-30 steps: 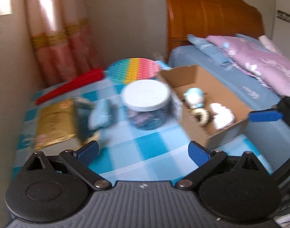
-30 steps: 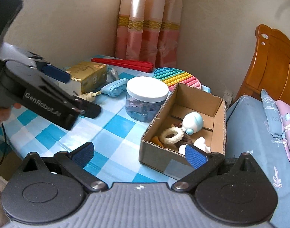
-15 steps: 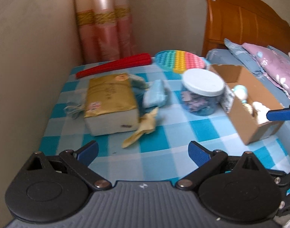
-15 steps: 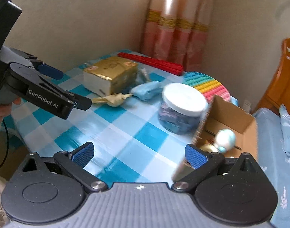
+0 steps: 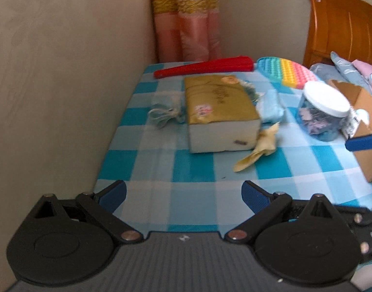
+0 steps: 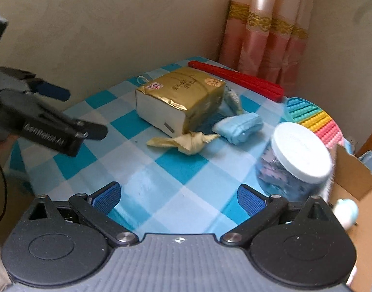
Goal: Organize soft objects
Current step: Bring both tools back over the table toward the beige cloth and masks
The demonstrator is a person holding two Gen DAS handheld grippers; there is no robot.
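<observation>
The left gripper [image 5: 183, 193] hangs over the near edge of the checked worktop [image 5: 176, 172] with its blue-padded fingers [image 5: 113, 194] spread wide and nothing between them. The right gripper [image 6: 178, 196] is likewise spread and empty above the cloth, and in its view the left gripper [image 6: 71, 112] shows from the side, apart from everything on the worktop. Ahead of both lies a yellow knotted cloth [image 6: 186, 141], touching the near corner of a gold tissue pack [image 6: 181, 99]. Just beside it, toward the jar, rests a light blue rolled cloth [image 6: 239, 126]. On the far side of the pack from the jar sits a pale tied bundle [image 5: 165, 115], possibly a small pouch; it is too blurred to tell. A clear jar with a white lid [image 6: 298, 153] stands between the blue cloth and an open cardboard box [image 6: 356, 182], in which a pale blue and white toy [image 6: 345, 210] shows. Behind these lie a rainbow pop-it mat [image 6: 315, 119] and a red folded fan [image 6: 237, 77], near the curtain [image 6: 266, 36].
</observation>
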